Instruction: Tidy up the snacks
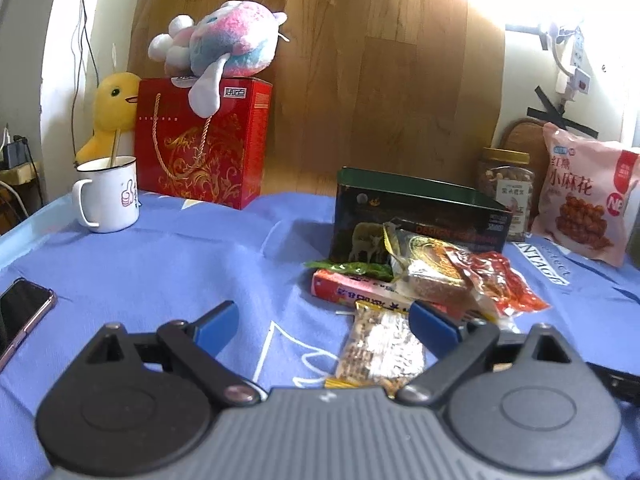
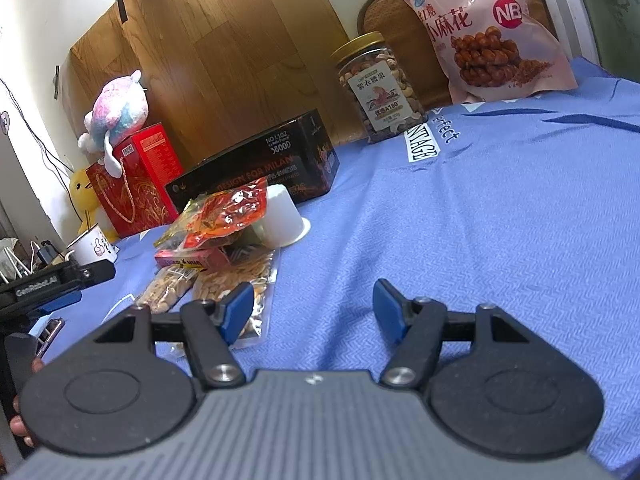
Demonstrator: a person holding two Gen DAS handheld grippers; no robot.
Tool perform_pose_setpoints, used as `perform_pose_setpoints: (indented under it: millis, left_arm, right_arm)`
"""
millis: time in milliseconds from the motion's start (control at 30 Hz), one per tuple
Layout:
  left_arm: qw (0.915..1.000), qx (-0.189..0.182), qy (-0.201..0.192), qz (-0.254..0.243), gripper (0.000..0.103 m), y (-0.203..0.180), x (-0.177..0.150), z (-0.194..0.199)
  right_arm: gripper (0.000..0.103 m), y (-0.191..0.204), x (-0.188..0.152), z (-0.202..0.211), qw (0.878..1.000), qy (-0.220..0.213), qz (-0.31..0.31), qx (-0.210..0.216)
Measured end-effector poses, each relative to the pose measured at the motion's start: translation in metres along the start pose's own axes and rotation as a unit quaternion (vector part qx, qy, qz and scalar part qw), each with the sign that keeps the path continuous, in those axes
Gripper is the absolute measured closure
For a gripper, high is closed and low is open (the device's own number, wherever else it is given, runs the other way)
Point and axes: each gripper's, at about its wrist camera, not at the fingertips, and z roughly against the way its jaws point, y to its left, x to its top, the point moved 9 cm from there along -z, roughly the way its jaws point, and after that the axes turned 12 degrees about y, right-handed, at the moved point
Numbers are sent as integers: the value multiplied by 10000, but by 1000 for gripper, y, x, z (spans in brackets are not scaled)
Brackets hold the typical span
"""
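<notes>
Left wrist view, far left edge: a dark phone [image 1: 22, 312] lying flat on the blue cloth [image 1: 168, 256] of the bench. Above it, mid left, a white enamel mug [image 1: 108, 196], with a yellow duck plush [image 1: 110, 114] behind and a red gift box [image 1: 202, 142] just beside, topped by a pink-and-blue plush [image 1: 224, 40]. Open cloth across the centre left of the frame, from mug down to the left gripper [image 1: 322, 322]. Jaws spread wide, nothing between them; right blue fingertip [image 1: 430, 326] over the near end of a clear peanut packet [image 1: 380, 350].

Right of centre: a heap of small snacks [image 1: 424, 276], red, green and foil wrappers overlapping, touching the front wall of a dark tin box [image 1: 416, 216]. Further right, a nut jar [image 1: 506, 192] and a pink twist-snack bag [image 1: 584, 196] leaning at the back. Wood-grain panel [image 1: 360, 80] behind everything.

Right wrist view, lower left: same heap [image 2: 224, 224], with a white upturned cup [image 2: 282, 220] against it and two peanut packets [image 2: 236, 284] nearest the right gripper [image 2: 314, 310]. Wide bare cloth [image 2: 500, 220] filling the right half of the frame, up to jar [image 2: 378, 88] and bag [image 2: 488, 32] at upper right. Jaws parted and empty, hovering low over the cloth, left fingertip [image 2: 238, 308] above a packet edge.
</notes>
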Motion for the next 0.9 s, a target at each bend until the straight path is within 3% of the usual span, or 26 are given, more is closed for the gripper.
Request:
perform_pose_setpoints:
  millis: [133,200,267,400,600,700,800,833,867,900]
  left_arm:
    - [9996,-266,58,-93,8,1,10,9]
    - [9979,-611,182,-120,8,1,18,14]
    - [9944,-975,408,-6,9,1,23,15]
    - [9852,-1540,678,319,25,1,34,12]
    - [9738,-2100,814,297,42,-28,44,-6]
    - [9704,-2157,1069,187,50,-47,40,-26]
    - [9619,-2261,1524,209,51,-64,32,-53]
    - [9583,-2337,1621,262,51,-68,30,-60]
    - [9539,-2446,1704,337,52,-72,28,-67]
    - [9491,-2558,1787,421,61,-75,27,-73]
  right_arm:
    - [35,-3,-1,9,9993,-15,-297,215]
    - [36,-2,0,17,9970,-41,-553,540]
    - [44,1,4,24,9958,-65,-634,658]
    - [51,13,20,26,9919,-85,-740,1032]
    - [58,40,37,-17,9882,395,-659,1325]
    - [59,37,43,-40,9822,568,-1011,1478]
    - [72,30,47,-57,9747,650,-1392,1623]
    - [83,27,47,-59,9720,661,-1483,1696]
    - [87,25,46,-61,9696,669,-1551,1771]
    - [88,24,46,-61,9675,655,-1608,1837]
